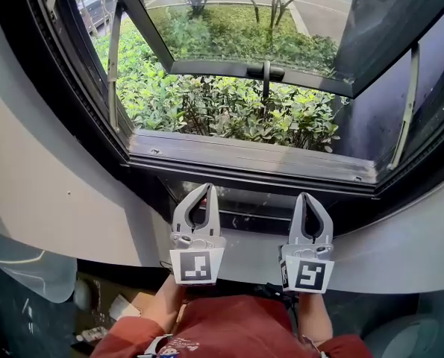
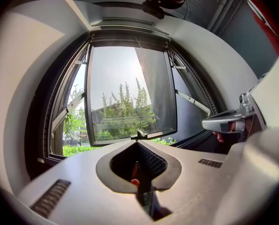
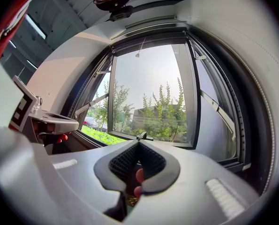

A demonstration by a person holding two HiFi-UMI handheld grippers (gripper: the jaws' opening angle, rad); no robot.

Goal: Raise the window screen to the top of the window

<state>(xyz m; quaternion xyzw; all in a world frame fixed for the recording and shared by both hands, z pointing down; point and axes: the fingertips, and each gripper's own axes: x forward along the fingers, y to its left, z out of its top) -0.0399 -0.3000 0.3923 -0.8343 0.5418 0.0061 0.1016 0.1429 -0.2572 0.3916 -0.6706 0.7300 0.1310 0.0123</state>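
Green bushes [image 1: 229,103] beyond an open window. Just under the sill [image 1: 251,159], window screen [image 1: 259,201] down low, seemingly the dark strip (mesh not made out). Left gripper [image 1: 208,187] and right gripper [image 1: 309,196] below the sill, tips at that strip, jaws pressed together.

light: bright daylight through window [image 1: 244,88] | interior dim | tool views: fisheye-warped, dark corners

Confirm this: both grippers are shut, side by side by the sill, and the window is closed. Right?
No. The window is open, swung outward over the shrubs; the head view shows it. The left gripper and right gripper are indeed shut, side by side by the sill.
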